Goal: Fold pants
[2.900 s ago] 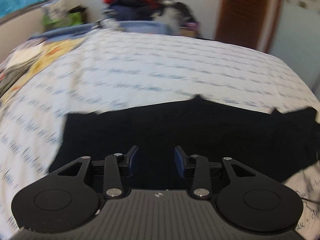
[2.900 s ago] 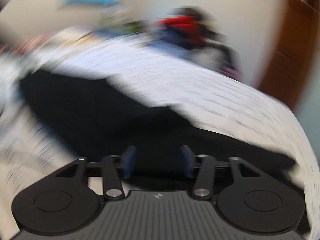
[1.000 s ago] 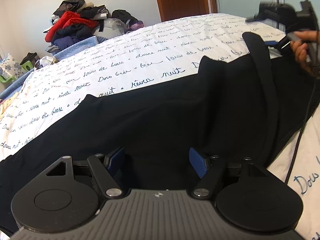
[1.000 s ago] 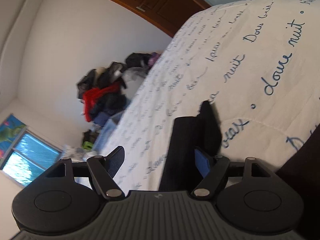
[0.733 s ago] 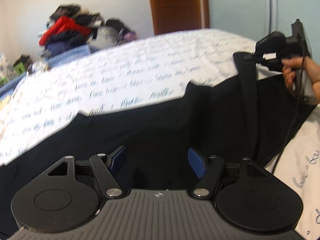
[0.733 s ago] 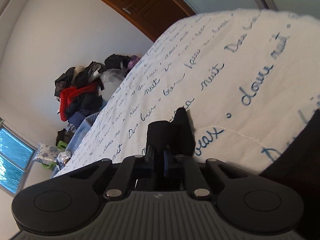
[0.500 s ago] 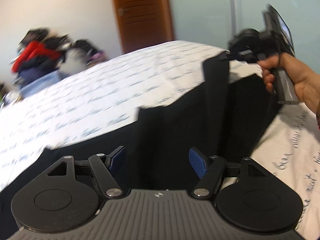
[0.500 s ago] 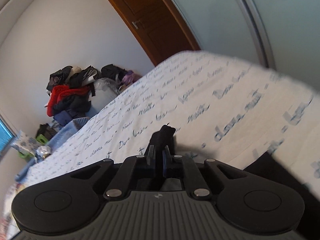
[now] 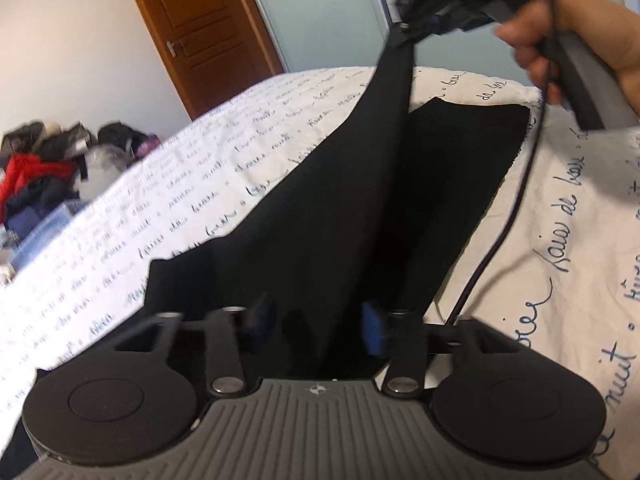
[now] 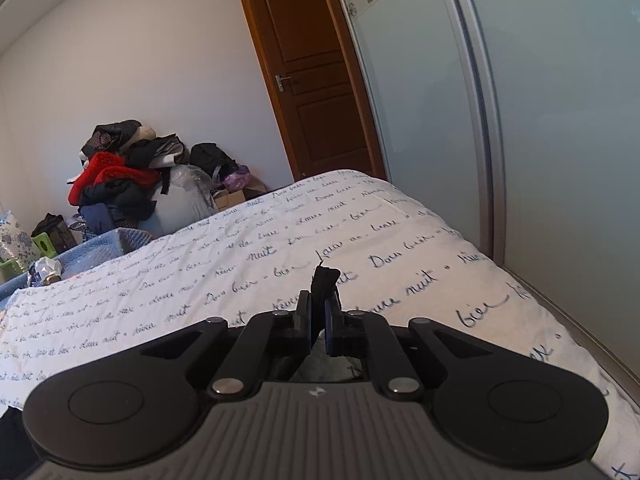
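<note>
Black pants (image 9: pixel 340 200) lie spread on the white bed cover (image 9: pixel 160 232). One edge of them rises as a taut strip to my right gripper (image 9: pixel 402 32), which a hand (image 9: pixel 592 36) holds up at the top right. In the right wrist view that gripper (image 10: pixel 318 312) is shut on the fabric, and a black tip of the pants (image 10: pixel 325 280) sticks out past its pads. My left gripper (image 9: pixel 318 322) sits low over the near part of the pants. Its jaws are closing with black cloth between the blue pads, which still stand apart.
The bed cover (image 10: pixel 240 280) carries blue handwriting print. A pile of clothes (image 10: pixel 120 184) lies beyond the far side of the bed, beside a brown door (image 10: pixel 316 80). A pale sliding wardrobe door (image 10: pixel 560 120) runs along the right. A black cable (image 9: pixel 516 200) hangs from the right gripper.
The right gripper shut on the pants' edge and rose, pulling a strip of fabric up. The left gripper slid along the pants towards that side and its jaws narrowed.
</note>
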